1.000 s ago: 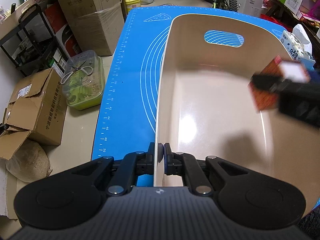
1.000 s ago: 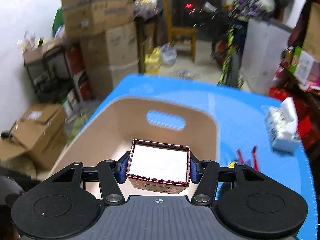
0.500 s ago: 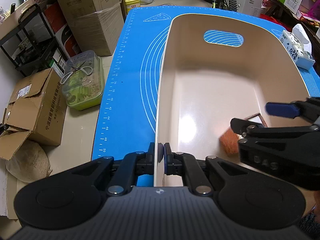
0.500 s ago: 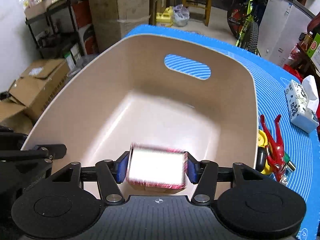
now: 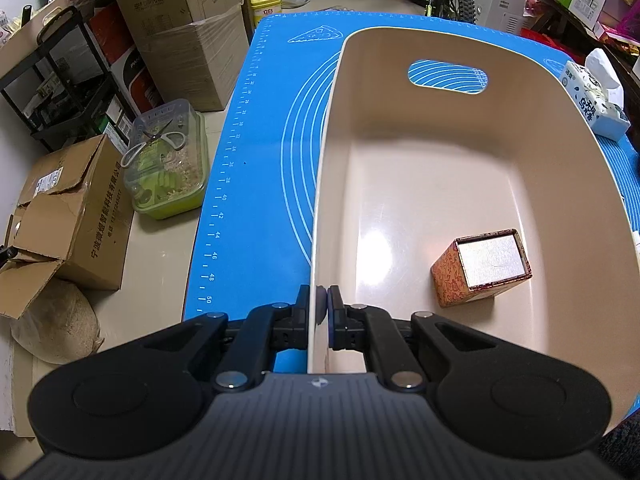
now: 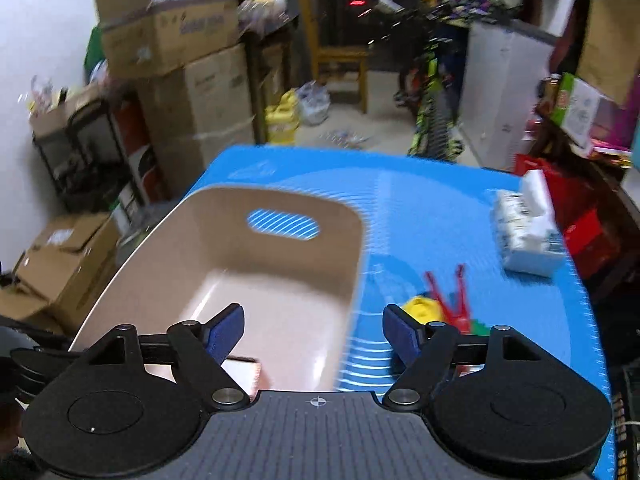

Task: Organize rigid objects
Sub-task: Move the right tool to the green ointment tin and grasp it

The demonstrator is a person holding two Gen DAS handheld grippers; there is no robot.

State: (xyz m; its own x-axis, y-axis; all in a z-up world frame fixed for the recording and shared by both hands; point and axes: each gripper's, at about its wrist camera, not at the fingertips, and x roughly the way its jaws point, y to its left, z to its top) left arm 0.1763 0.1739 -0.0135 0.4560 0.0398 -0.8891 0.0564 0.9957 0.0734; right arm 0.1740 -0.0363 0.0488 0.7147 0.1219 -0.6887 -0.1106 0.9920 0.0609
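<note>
Red-Patterned Box, Deposited in Beige Bin

Red-patterned box [image 5: 478, 266], pale top face; sits tilted on the floor of the beige bin [image 5: 440, 46], near its right wall. Left tongs [image 5: 322, 312] clenched on the bin's near rim, evidently to steady it. Right tongs [image 6: 314, 330] released, jaws having just been opening, nothing between them. Bin stands on the counter's blue mat [image 5: 264, 128]. Outside, right: toys [image 6: 444, 304], tissue pack [image 6: 524, 232], apparently awaiting sorting.
</note>
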